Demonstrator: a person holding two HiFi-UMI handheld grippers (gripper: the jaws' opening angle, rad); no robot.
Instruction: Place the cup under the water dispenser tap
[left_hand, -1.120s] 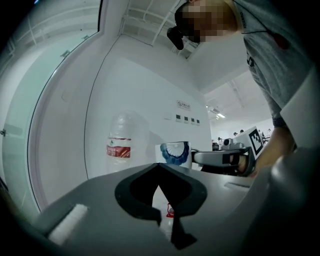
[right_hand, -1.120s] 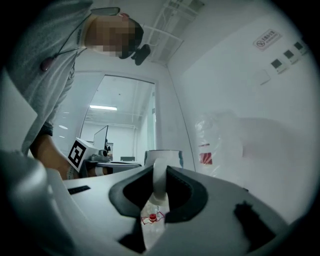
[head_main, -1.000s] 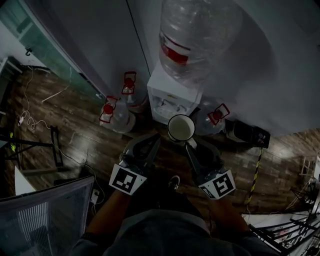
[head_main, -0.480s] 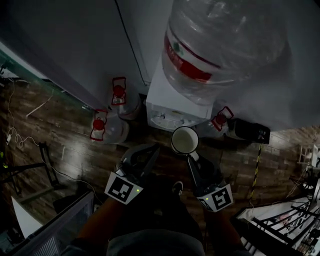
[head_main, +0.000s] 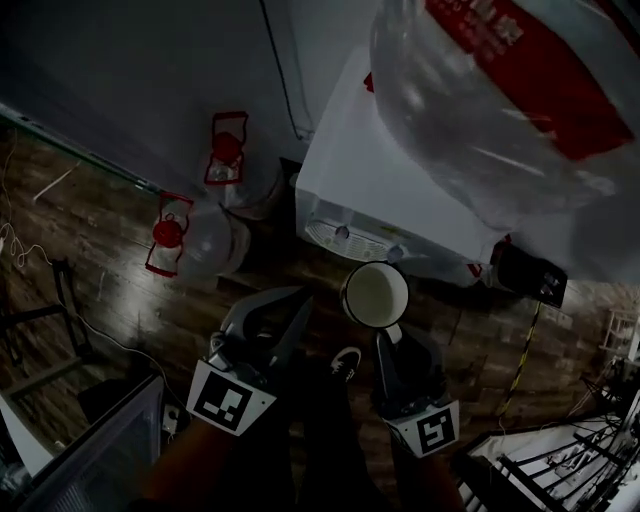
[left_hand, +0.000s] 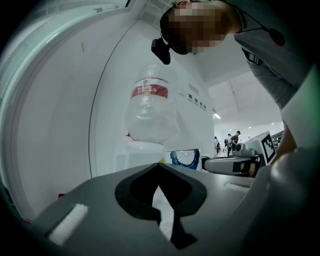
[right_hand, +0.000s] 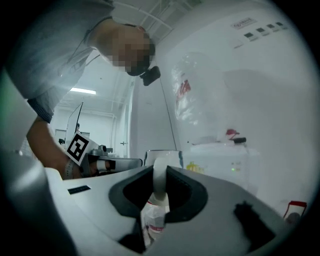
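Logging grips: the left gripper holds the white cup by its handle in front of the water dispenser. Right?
No, the right gripper holds the white cup by its handle in front of the water dispenser; the right gripper view shows its jaws clamped on the handle.

Cup just in front of dispenser, big bottle on top; 2 spare bottles on floor to dispenser's left.

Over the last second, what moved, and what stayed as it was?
The left gripper and right gripper have dropped toward the water dispenser, which with its bottle now looms far larger in the head view. The cup sits close before the taps. Unchanged: the right stays shut on the cup's handle, the left empty, jaws together.
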